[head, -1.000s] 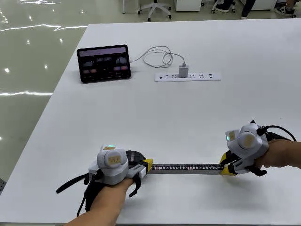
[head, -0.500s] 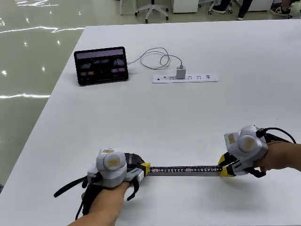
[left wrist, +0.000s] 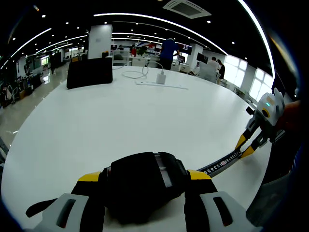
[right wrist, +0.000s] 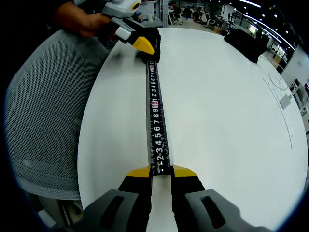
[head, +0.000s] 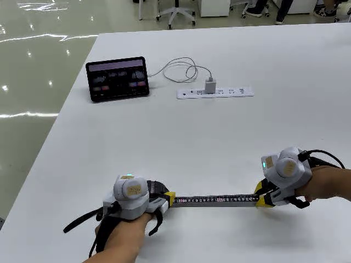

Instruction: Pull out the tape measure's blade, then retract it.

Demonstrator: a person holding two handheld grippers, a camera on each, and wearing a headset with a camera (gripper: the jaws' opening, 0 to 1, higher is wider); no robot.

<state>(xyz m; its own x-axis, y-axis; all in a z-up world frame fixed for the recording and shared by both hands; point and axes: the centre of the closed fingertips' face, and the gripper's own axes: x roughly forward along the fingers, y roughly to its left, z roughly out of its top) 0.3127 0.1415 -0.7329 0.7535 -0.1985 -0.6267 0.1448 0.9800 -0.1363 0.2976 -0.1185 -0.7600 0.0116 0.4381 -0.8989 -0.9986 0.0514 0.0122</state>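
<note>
Since a second ago we see little real change. The scene slides a touch in the head view as our head shifts, but the two grippers sit about as far apart and the stretch of blade (head: 216,199) between them looks the same length.

Our left gripper (left wrist: 144,177) has its fingers (left wrist: 198,176) closed around the black tape measure case (left wrist: 142,188), which rests on the white surface (head: 219,137) near its front edge. Our right gripper (right wrist: 161,172) has its fingers narrowed to a pinch on the blade's free end, just by the first printed numbers. The blade runs straight and low over the surface from one gripper to the other. A tablet (head: 118,78) and a power strip (head: 215,92) sit well apart, at the far side.

We judge the pull-out to be at or near its end, with the retraction not yet begun. The next move calls for the left gripper to keep the case steady while the right guides the blade's end back toward the case in line, so it feeds in and does not whip.
</note>
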